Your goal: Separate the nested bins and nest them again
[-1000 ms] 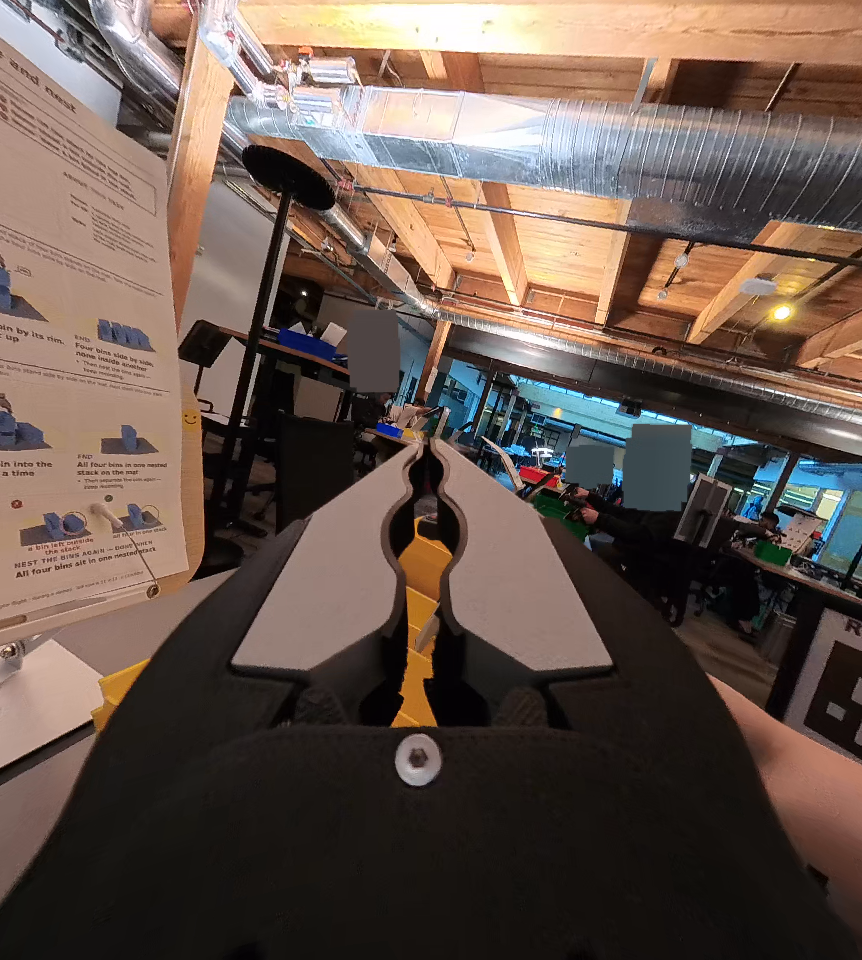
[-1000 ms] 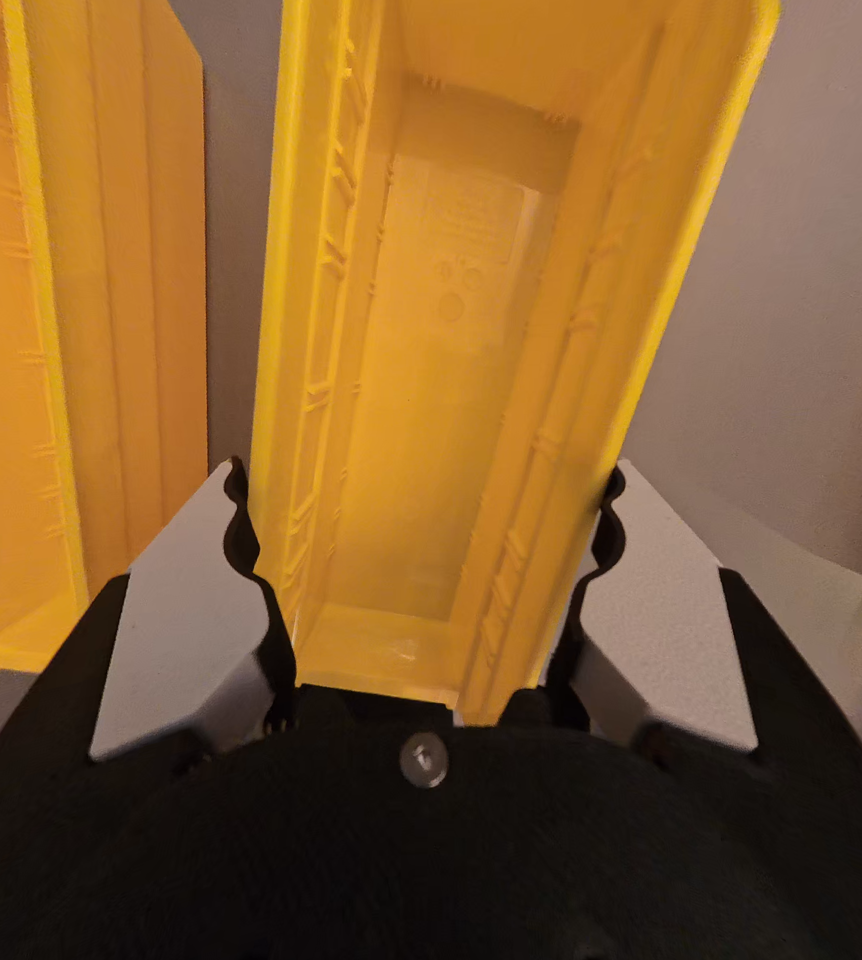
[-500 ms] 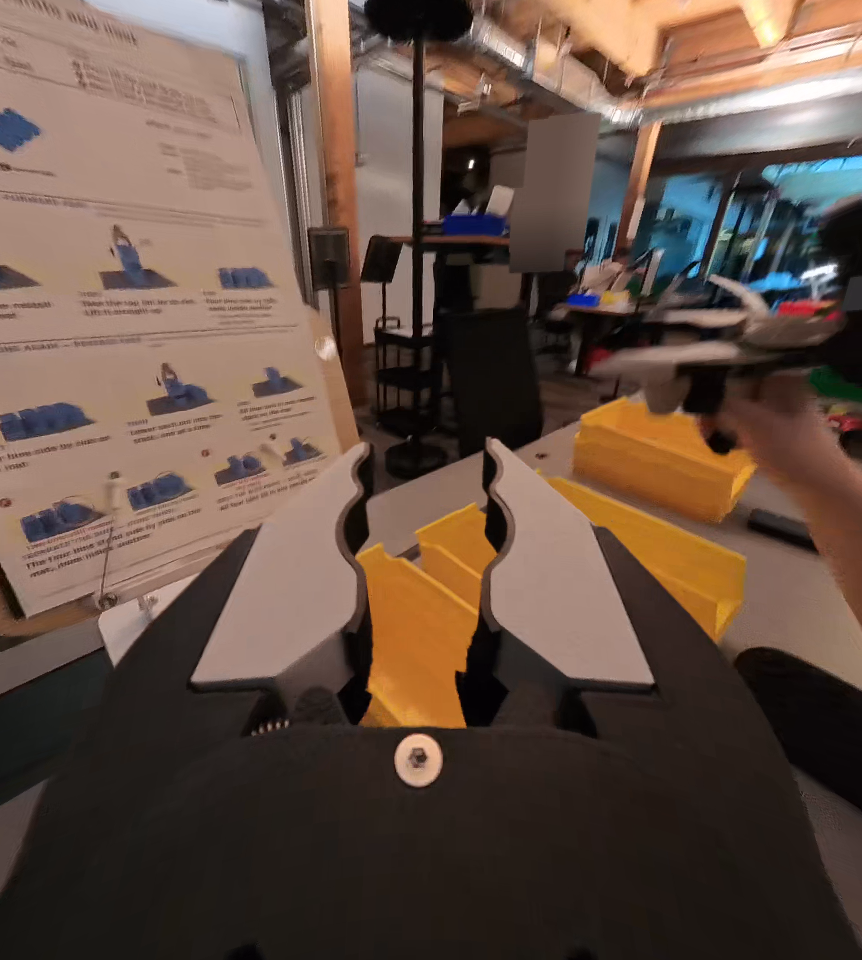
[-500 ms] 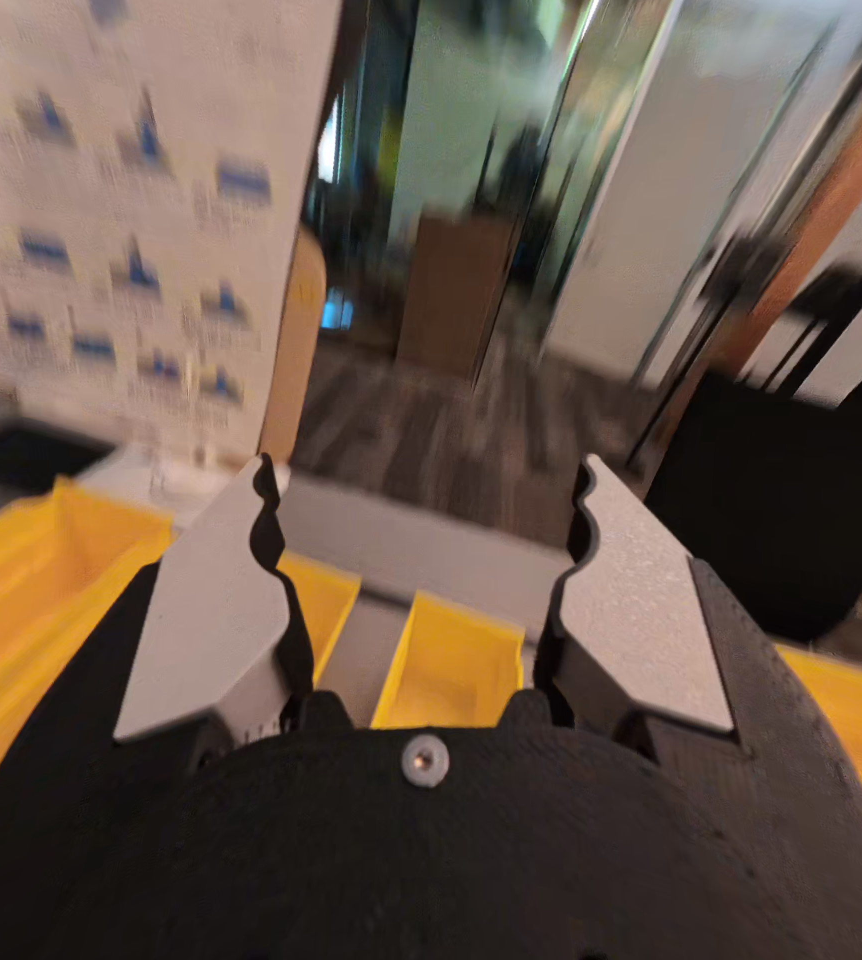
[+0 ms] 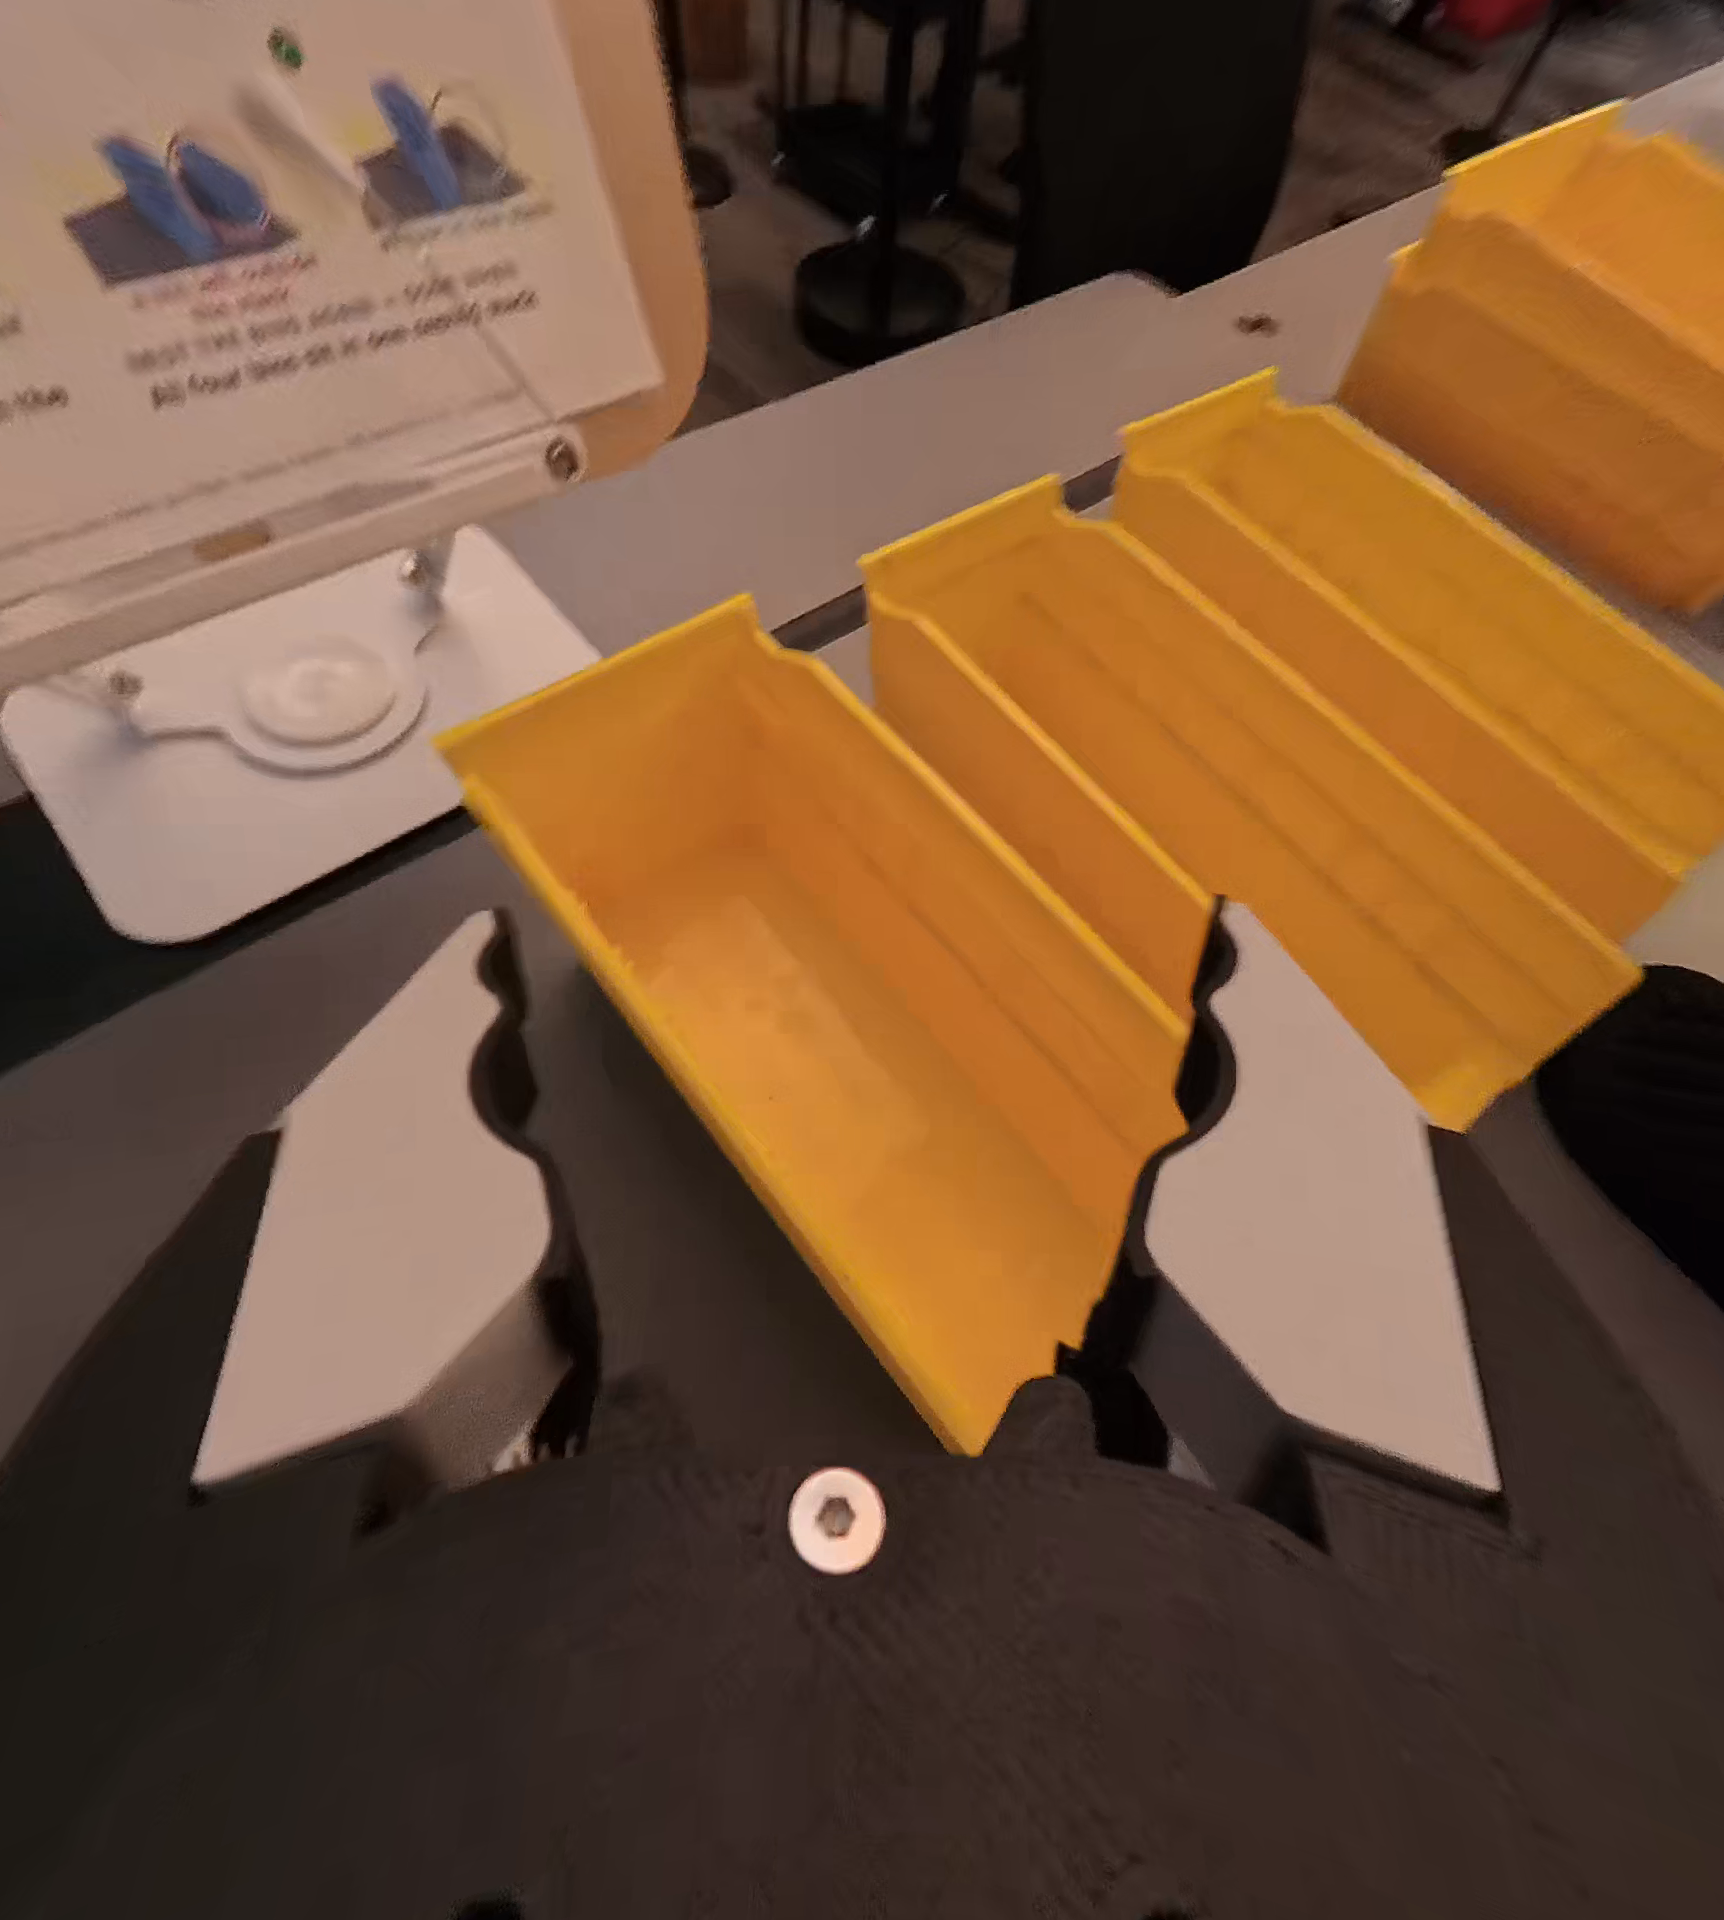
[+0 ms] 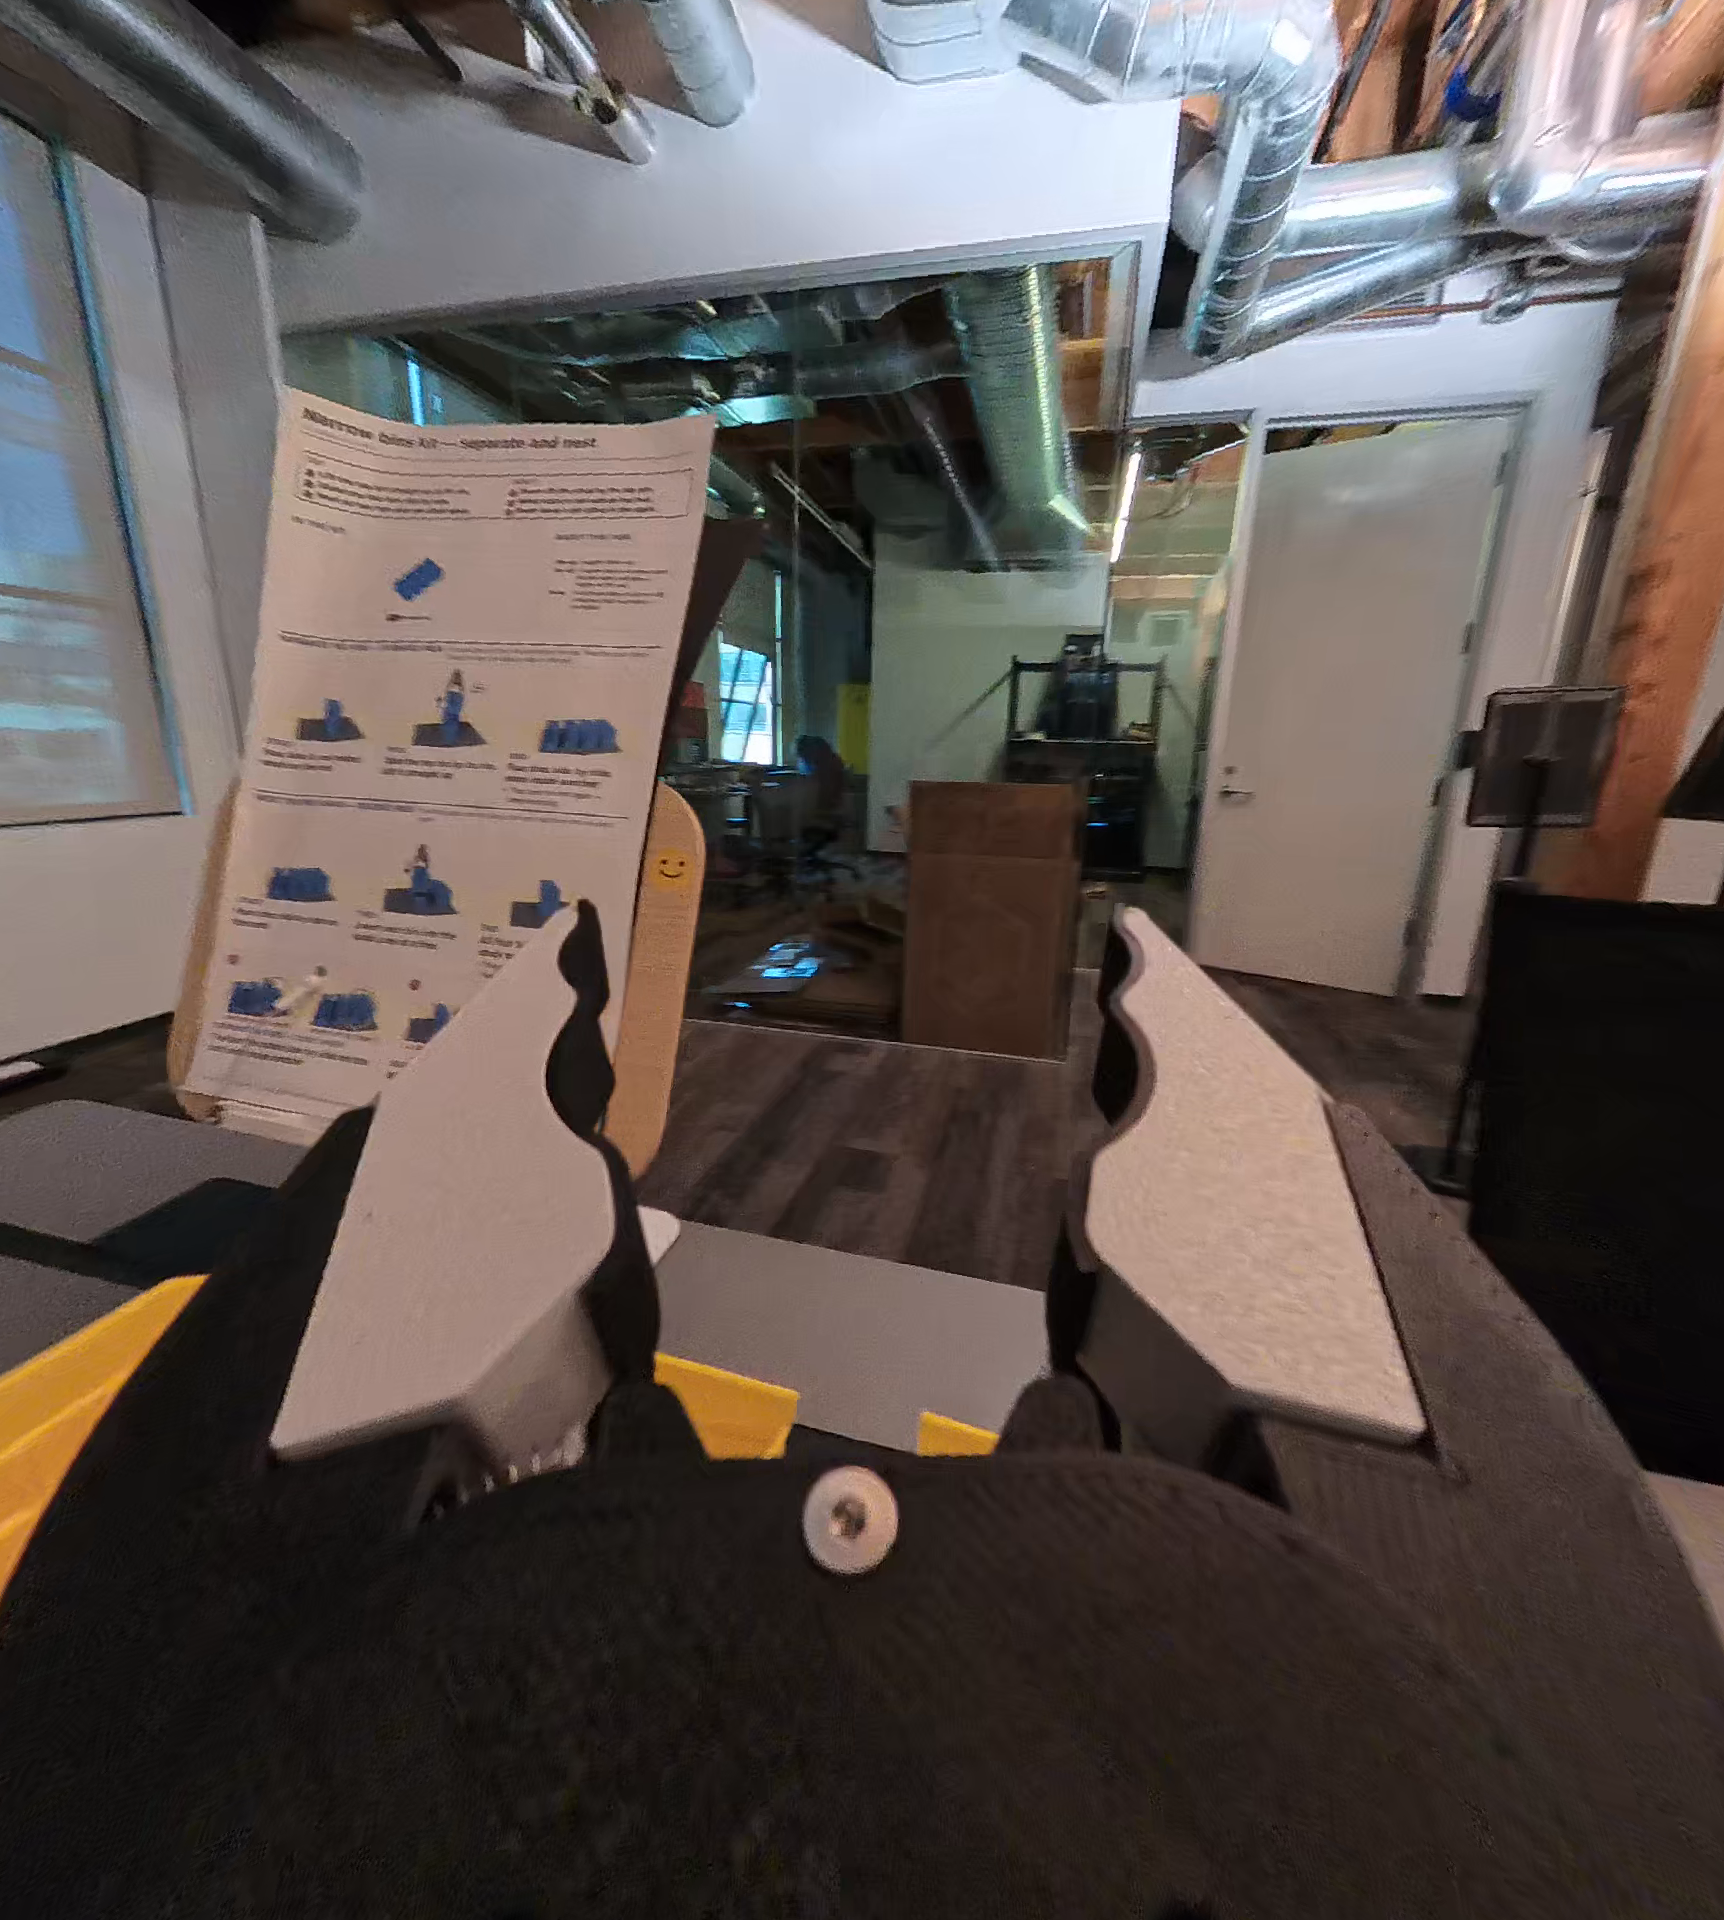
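Jaws of both the left gripper (image 5: 847,1023) and right gripper (image 6: 847,1013) wide open, empty; four yellow bins (image 5: 1253,727) separated beside instruction board (image 5: 245,260), re-nesting left.

Four yellow bins (image 5: 837,997) are counted on the surface (image 5: 837,488), and one instruction sheet (image 5: 245,229) is seen.

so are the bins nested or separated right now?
Separated: four yellow bins stand side by side on the table, each showing its own empty inside.
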Available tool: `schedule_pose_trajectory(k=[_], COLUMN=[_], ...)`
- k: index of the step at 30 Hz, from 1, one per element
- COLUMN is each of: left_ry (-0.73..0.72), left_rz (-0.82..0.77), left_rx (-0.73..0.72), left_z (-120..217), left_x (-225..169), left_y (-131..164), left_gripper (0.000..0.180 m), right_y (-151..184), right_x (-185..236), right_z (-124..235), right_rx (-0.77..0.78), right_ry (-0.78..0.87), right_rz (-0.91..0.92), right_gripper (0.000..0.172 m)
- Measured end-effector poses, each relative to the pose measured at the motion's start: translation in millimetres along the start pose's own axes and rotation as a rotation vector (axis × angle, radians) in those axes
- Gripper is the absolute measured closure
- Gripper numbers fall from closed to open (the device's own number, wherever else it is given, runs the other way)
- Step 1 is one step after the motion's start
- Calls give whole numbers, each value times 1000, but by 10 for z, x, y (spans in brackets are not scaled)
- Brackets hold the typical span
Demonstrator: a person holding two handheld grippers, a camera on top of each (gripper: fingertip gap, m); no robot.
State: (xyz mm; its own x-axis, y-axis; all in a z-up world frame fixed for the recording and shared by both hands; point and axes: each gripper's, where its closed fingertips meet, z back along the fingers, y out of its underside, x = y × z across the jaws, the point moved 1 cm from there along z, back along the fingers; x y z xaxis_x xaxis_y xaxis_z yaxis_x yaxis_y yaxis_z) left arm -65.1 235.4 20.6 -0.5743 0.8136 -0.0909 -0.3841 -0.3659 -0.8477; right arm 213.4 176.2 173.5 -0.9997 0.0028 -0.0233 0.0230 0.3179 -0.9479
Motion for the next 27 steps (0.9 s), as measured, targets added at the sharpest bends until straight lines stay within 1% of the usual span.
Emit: schedule_pose_trajectory(k=[1, 2, 3, 5, 7, 10, 13, 14, 16, 19, 20, 21, 24, 27], left_ry=[-33, -51, -45, -11, -35, -144, -231, -229, -216, -236, -264, -302, -369, -414], left_rz=[17, 33, 63, 125, 147, 124, 152, 169, 212, 255, 254, 247, 226, 219], left_rx=[20, 36, 48, 67, 148, 296, 424, 452, 506, 619, 646, 670, 718, 788], left_z=[-38, -79, -119, -200, -277, -361, -378, -391, -417, -432, -421, -401, -415, -449], left_x=[42, 63, 48, -31, -57, -22, 3, -31, -113, -183, -171, -142, -105, -88], left_y=[43, 71, 83, 62, 83, 145, 244, 261, 298, 408, 439, 475, 602, 741], left_gripper=[43, 38, 36, 38, 39, 40, 42, 42, 45, 38, 41, 49, 49, 43], right_y=[11, 19, 31, 58, 92, 41, -61, -82, -92, -36, -10, 10, 36, 58], right_x=[7, 18, 19, 38, 60, 94, 112, 110, 61, -8, -3, 13, 21, -32], right_z=[-21, -44, -64, -99, -120, -96, -39, -21, 0, -7, -21, -31, -43, -46], right_rx=[-2, -8, -13, -14, 6, -3, -25, -27, -24, 0, 10, 19, 37, 45], right_ry=[-11, -20, -20, -25, -31, -61, -102, -113, -100, -82, -93, -111, -135, -124], right_rz=[-14, -22, -25, -14, 6, -9, -57, -65, -69, -89, -110, -136, -187, -204], right_gripper=[77, 77, 77, 77, 77, 77, 79, 82, 83, 84, 84, 86, 87, 87])
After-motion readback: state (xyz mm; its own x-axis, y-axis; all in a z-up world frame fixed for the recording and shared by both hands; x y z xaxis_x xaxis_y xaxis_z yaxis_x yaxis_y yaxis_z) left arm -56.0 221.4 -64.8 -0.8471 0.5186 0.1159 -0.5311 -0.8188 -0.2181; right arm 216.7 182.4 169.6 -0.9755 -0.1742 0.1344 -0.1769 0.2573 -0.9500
